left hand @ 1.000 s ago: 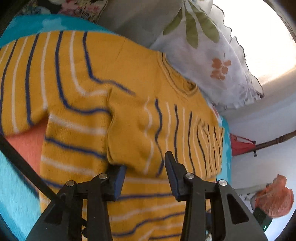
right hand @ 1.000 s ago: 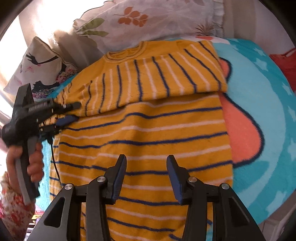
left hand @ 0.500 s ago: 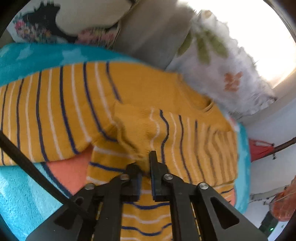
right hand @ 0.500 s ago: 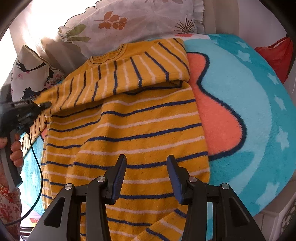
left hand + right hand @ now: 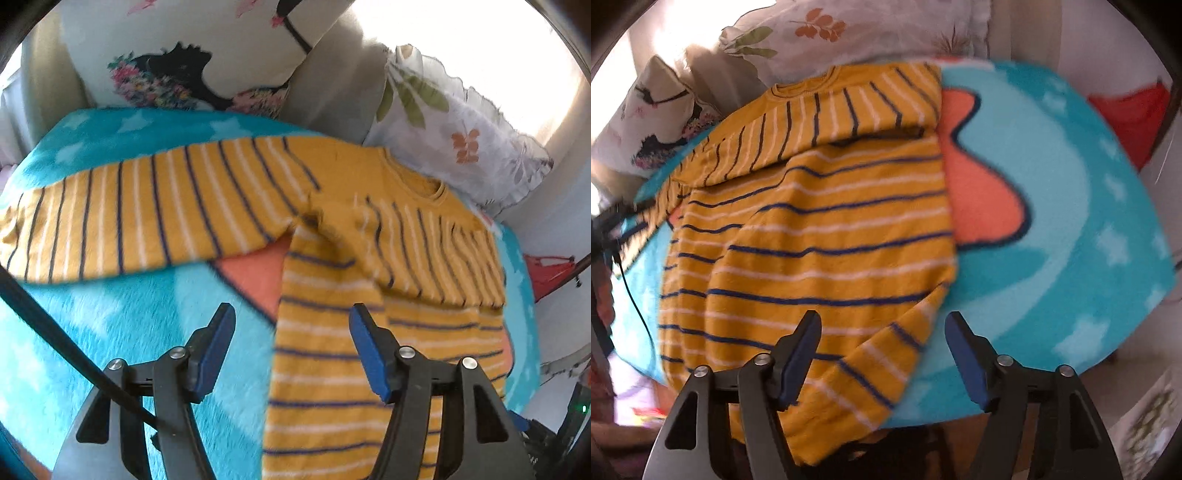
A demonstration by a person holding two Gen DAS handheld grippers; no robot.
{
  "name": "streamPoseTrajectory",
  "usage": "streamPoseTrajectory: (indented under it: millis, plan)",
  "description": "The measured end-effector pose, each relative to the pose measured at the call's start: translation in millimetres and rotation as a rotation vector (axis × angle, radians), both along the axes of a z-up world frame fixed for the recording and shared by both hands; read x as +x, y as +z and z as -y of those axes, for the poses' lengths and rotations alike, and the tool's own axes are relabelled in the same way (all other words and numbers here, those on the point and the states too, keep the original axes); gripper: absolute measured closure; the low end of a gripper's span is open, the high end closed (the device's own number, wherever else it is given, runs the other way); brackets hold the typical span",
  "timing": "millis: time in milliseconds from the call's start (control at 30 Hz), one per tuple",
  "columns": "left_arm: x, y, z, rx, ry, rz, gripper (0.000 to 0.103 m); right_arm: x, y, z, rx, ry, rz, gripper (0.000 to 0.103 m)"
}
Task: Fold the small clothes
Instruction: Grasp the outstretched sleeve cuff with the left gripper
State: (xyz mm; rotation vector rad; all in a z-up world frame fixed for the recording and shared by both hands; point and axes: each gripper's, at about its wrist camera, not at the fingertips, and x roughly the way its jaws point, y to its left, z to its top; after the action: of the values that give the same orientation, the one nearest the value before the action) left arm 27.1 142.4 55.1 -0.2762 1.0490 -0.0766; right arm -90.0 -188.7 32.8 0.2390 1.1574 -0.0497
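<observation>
Sweater (image 5: 369, 302), yellow and striped, lies blurred on the teal blanket (image 5: 110, 325), one sleeve folded across its chest, hem cut off below, beneath the left gripper (image 5: 291, 350) and right gripper (image 5: 882, 354), both gaping and empty

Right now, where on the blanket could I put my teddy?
Bare blanket lies right of the striped sweater, out to the blanket's edge. Another bare patch sits below the outstretched sleeve. The far end is crowded by pillows.
</observation>
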Motion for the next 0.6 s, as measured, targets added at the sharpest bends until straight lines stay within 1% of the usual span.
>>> streamPoseTrajectory:
  millis: [67,100,133,167,200,233,267,333,367,400,433,467,500,533,567,600]
  plan:
    - [-5,-5,-1,0.003,0.002,-0.018,0.040,4,-14,-8,0.018,-0.008,-0.043,0.029]
    - [-8,-6,-3,0.008,0.004,-0.027,0.040,4,-18,-12,0.012,-0.002,-0.058,0.030]
    - [-12,-5,-6,0.013,0.008,-0.028,0.040,2,-22,-20,-0.020,0.033,-0.085,0.048]
    - [-15,-3,-11,0.017,0.017,-0.024,0.040,-2,-22,-25,-0.077,0.074,-0.095,0.066]
    - [-21,0,-19,0.022,0.035,-0.013,0.040,-7,-21,-28,-0.129,0.102,-0.110,0.087]
    - [-25,3,-28,0.024,0.054,-0.001,0.040,-18,-20,-25,-0.191,0.129,-0.138,0.091]
    - [-30,5,-40,0.026,0.088,0.011,0.040,-26,-20,-16,-0.215,0.114,-0.154,0.094]
    - [-38,7,-61,0.027,0.145,0.015,0.040,-43,-25,13,-0.279,0.037,-0.219,0.100]
    - [-42,6,-75,0.025,0.185,0.013,0.040,-54,-30,35,-0.343,-0.034,-0.271,0.100]
    - [-47,4,-87,0.024,0.222,0.007,0.040,-61,-33,50,-0.363,-0.084,-0.299,0.099]
    - [-51,3,-99,0.020,0.256,0.000,0.040,-69,-34,66,-0.343,-0.139,-0.313,0.099]
    - [-56,1,-111,0.010,0.291,-0.007,0.040,-77,-32,81,-0.276,-0.199,-0.299,0.099]
    - [-62,-1,-127,-0.012,0.336,-0.012,0.040,-80,-28,88,-0.224,-0.237,-0.274,0.098]
    - [-67,-3,-140,-0.034,0.374,-0.014,0.040,-81,-24,92,-0.166,-0.270,-0.239,0.094]
    - [-71,-5,-154,-0.065,0.420,-0.013,0.040,-78,-21,90,-0.145,-0.270,-0.213,0.091]
    - [-76,-8,-171,-0.106,0.474,-0.006,0.040,-72,-19,86,-0.139,-0.260,-0.188,0.085]
